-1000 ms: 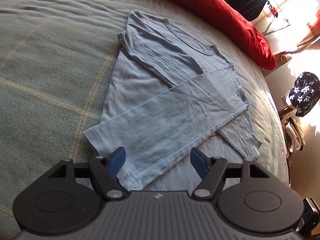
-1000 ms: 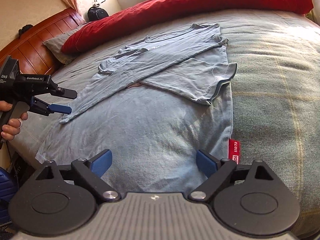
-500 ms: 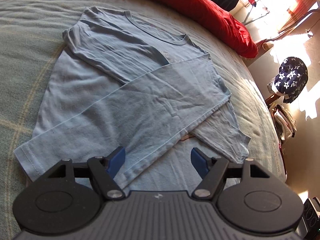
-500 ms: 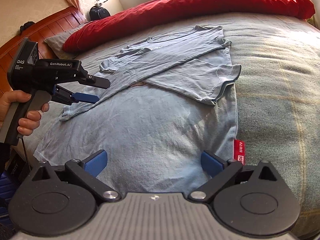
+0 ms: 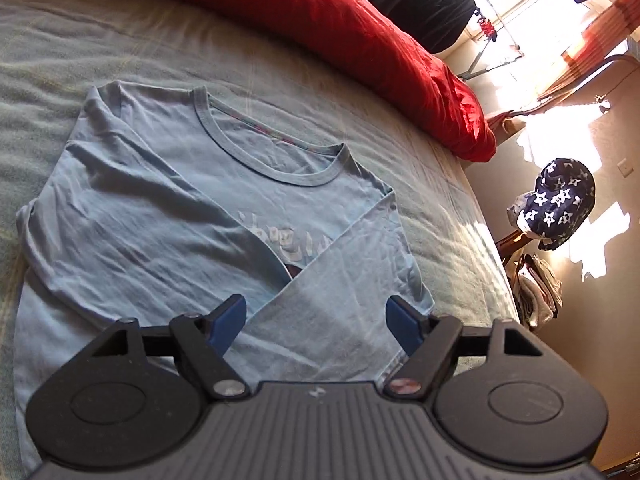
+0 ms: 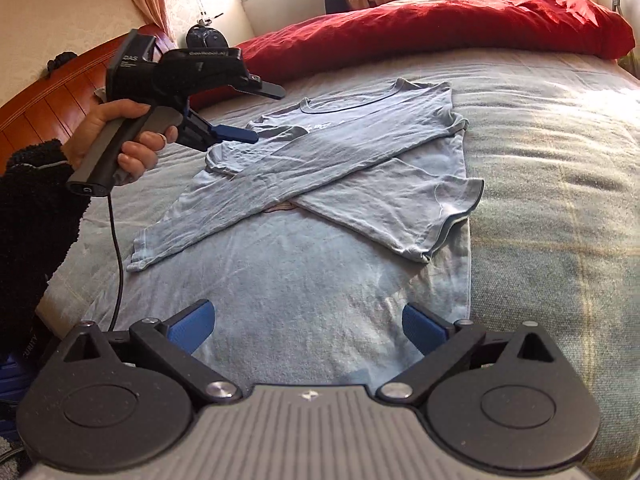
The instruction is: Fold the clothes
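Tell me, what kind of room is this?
Most likely a bedroom: a big bed with a red duvet along it, a wooden headboard, and a blue shirt laid out for folding.

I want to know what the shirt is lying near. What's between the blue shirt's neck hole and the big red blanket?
Only bare grey-green bedspread lies between the light blue long-sleeved shirt collar and the red duvet. The left wrist view shows it best.

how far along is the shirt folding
Early. Done: the blue shirt lies flat on the bed with both sleeves crossed over its chest. In hand: nothing; the left gripper hovers open near the shoulder, and the right gripper is open over the hem. Left: folding the body up, probably hem toward collar.
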`<state>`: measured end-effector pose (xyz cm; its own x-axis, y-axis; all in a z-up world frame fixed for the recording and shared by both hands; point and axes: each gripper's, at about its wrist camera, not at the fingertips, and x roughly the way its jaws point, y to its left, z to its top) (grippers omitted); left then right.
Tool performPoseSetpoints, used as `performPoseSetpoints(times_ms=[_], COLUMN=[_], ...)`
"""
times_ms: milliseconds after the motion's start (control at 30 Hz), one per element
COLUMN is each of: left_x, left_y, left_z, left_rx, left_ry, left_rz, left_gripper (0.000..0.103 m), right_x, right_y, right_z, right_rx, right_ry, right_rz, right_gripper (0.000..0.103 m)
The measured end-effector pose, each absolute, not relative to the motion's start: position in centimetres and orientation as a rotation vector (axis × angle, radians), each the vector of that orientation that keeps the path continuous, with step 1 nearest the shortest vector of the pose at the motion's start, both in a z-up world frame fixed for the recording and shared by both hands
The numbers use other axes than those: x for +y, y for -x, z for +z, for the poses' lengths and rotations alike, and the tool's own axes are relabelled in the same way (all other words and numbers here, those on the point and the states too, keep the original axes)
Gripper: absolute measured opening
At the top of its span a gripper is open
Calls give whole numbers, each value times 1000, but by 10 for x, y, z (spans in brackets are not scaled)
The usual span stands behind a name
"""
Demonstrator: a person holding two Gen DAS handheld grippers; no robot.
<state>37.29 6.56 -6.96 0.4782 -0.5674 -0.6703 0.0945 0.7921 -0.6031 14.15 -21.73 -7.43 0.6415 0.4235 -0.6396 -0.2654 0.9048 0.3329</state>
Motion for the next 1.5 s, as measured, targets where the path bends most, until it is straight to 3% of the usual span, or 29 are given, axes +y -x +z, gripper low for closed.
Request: performPoseSetpoints(times_ms=[367,700,933,1167,1333,1500], left_x=[35,20,35,19,25,48], left_y=[-429,-455,-426,-407,-432,-427], left_z=[-104,-116,-81,-100,-104,-69], left_rx=[1160,1106,1075,1135,1077,999], left_ry=[682,821,738,608,669,597], left_rz=[-614,-600,-599,-584,-536,-495], left_gripper=[79,79,79,81,80,81], right_x=[-224,-235,-234,-228,-230,-230], right_y=[-185,-190,-183,-178,-176,-174], right_z=[-74,-82,-76,-74,-71,-68], right_rx=[761,769,745,741,738,728], right_ry=[-223,-238,-239,-225,-229,-228], right_rz=[399,362,381,395,386,394], right_gripper=[102,102,102,102,102,102])
